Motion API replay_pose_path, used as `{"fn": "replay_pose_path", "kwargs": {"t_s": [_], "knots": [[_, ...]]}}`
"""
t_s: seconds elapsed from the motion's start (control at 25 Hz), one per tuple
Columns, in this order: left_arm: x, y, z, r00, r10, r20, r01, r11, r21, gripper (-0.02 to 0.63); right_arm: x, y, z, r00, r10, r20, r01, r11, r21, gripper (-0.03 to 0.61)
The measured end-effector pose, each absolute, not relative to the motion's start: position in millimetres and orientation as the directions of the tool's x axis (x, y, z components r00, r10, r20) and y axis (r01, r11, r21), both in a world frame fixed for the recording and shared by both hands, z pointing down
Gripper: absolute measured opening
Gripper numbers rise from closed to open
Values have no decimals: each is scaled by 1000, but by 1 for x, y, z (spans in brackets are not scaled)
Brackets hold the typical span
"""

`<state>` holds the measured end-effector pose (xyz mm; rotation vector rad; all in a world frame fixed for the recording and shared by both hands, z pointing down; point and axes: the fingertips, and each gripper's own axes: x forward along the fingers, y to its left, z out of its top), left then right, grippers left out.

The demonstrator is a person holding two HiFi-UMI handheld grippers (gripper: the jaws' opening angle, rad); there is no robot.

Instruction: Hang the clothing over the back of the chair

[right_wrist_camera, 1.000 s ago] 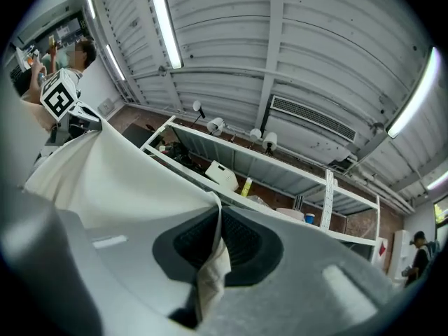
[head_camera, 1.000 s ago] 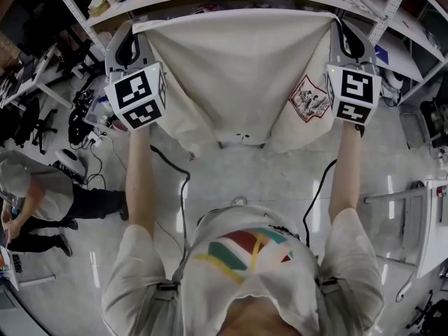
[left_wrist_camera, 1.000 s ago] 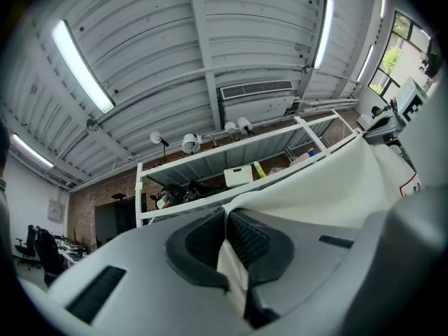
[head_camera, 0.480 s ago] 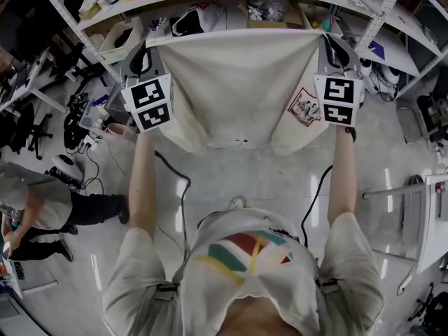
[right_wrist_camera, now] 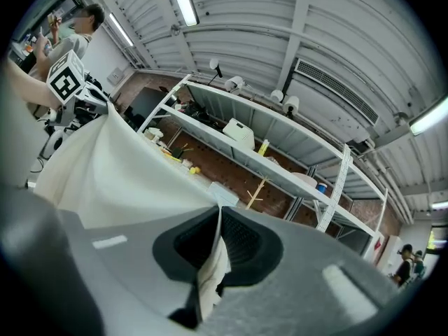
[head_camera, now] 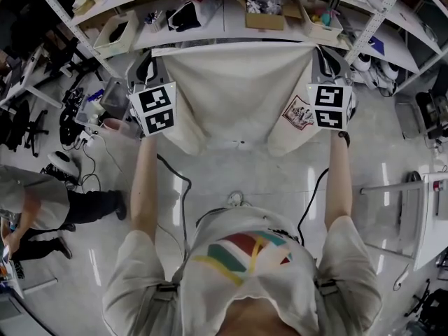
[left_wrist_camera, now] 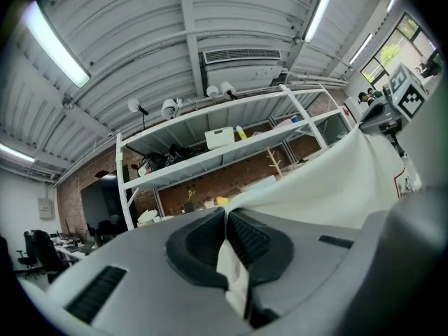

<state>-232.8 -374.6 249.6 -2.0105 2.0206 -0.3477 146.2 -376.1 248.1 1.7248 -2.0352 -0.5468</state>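
In front of the shelf rack (head_camera: 224,32), left gripper (left_wrist_camera: 227,247) and right gripper (right_wrist_camera: 217,247) jaws pinch the top corners of the clothing (head_camera: 234,89) hanging between them; a level, taut edge should ease draping.

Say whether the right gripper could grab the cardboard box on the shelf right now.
Probably not: the right gripper is shut on the cream shirt, and the cardboard box sits beyond it.
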Motion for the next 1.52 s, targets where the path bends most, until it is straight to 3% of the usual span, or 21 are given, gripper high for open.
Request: {"fn": "replay_pose_path", "kwargs": {"t_s": [1.52], "knots": [[-234,-364,482,-5,-929,371,-938,-124,-324,14,145,-363,488,-152,-839,522,-769,432,472,12]]}}
